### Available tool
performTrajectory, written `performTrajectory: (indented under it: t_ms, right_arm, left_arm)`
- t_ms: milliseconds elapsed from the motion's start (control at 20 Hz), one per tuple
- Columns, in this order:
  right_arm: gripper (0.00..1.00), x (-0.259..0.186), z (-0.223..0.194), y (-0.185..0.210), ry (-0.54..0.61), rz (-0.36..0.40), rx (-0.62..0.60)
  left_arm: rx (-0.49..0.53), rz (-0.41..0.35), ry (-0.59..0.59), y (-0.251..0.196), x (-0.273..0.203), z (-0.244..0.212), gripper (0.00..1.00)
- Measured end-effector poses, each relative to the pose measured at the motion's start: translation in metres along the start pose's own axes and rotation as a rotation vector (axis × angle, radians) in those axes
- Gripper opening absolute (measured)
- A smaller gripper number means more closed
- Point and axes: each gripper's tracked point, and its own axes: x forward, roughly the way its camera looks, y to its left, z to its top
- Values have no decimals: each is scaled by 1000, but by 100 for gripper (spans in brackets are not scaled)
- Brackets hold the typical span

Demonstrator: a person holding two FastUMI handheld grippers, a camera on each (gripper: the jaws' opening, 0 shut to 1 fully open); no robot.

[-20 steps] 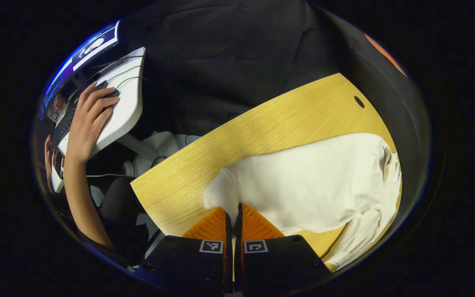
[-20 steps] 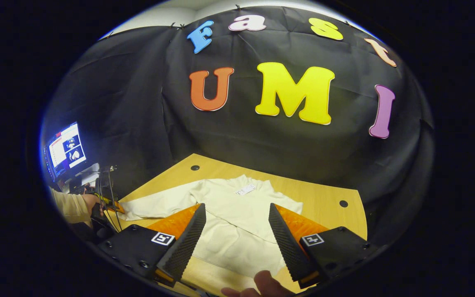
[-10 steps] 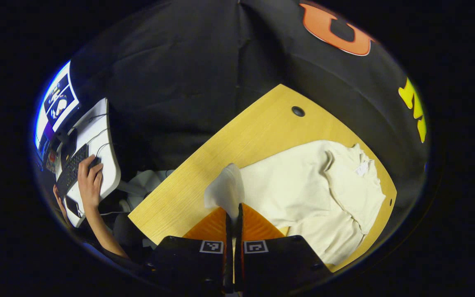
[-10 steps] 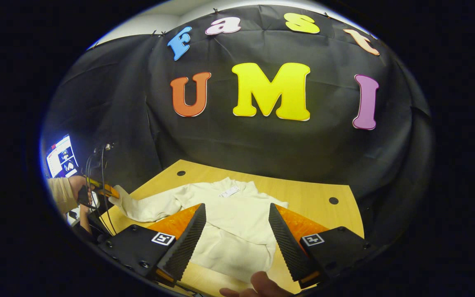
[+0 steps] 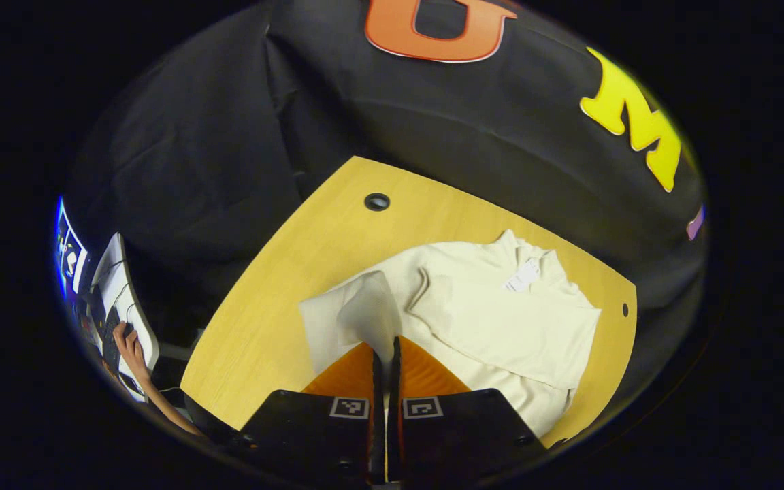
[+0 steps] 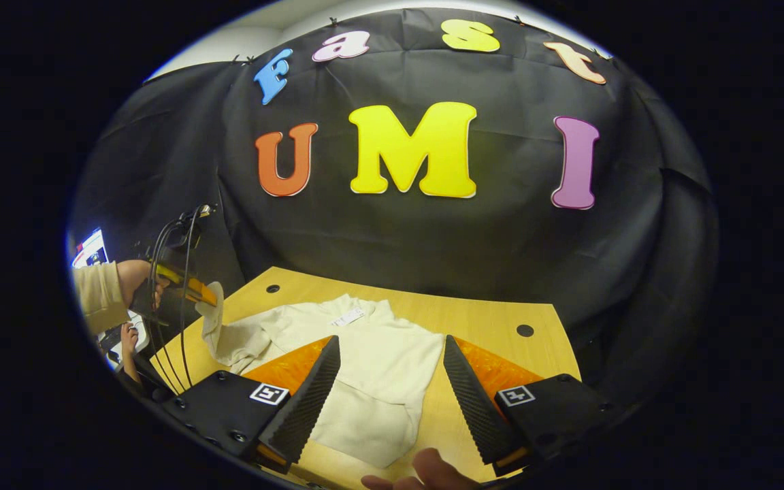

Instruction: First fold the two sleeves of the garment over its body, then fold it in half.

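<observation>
I see the left hand-held gripper (image 5: 385,354) w/ fingers pinched together on the cuff of the left sleeve (image 5: 365,313), lifted off the table (image 5: 283,286). The cream sweater (image 5: 501,320) lies flat on the table; its hem is cut off behind the gripper body. Right hand-held gripper (image 6: 392,381) hovers wide open, holding nothing.

The garment (image 6: 371,354) lies on the table (image 6: 487,320), with the booth wall right behind it. At the table's left edge the left gripper (image 6: 205,296) holds the sleeve (image 6: 214,325) up off the tabletop, and the right gripper (image 6: 388,381) hangs above the garment's near part.
</observation>
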Motion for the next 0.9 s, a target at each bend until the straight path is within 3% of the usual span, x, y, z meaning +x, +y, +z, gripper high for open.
performTrajectory:
  t_ms: [450, 500, 550, 600, 650, 700, 900]
  right_arm:
    - [95, -1, -11, -78, 34, -138, 55]
    - [95, 0, -12, -85, 37, -151, 62]
    - [95, 0, -14, -92, 40, -164, 68]
    - [95, -1, -15, -99, 41, -179, 74]
    - [95, -3, -18, -103, 45, -183, 84]
    - [95, -4, -21, -104, 51, -177, 93]
    - [95, -10, -37, -117, 78, -199, 89]
  left_arm:
    - [200, -208, 21, -217, 52, -9, 4]
    - [216, -223, 33, -237, 58, -14, 11]
    - [236, -238, 38, -255, 62, -18, 4]
    - [253, -253, 40, -270, 67, -22, 4]
    - [266, -274, 47, -288, 71, -28, 11]
    - [276, -293, 58, -303, 75, -34, 4]
    - [315, -301, 116, -339, 100, -53, 5]
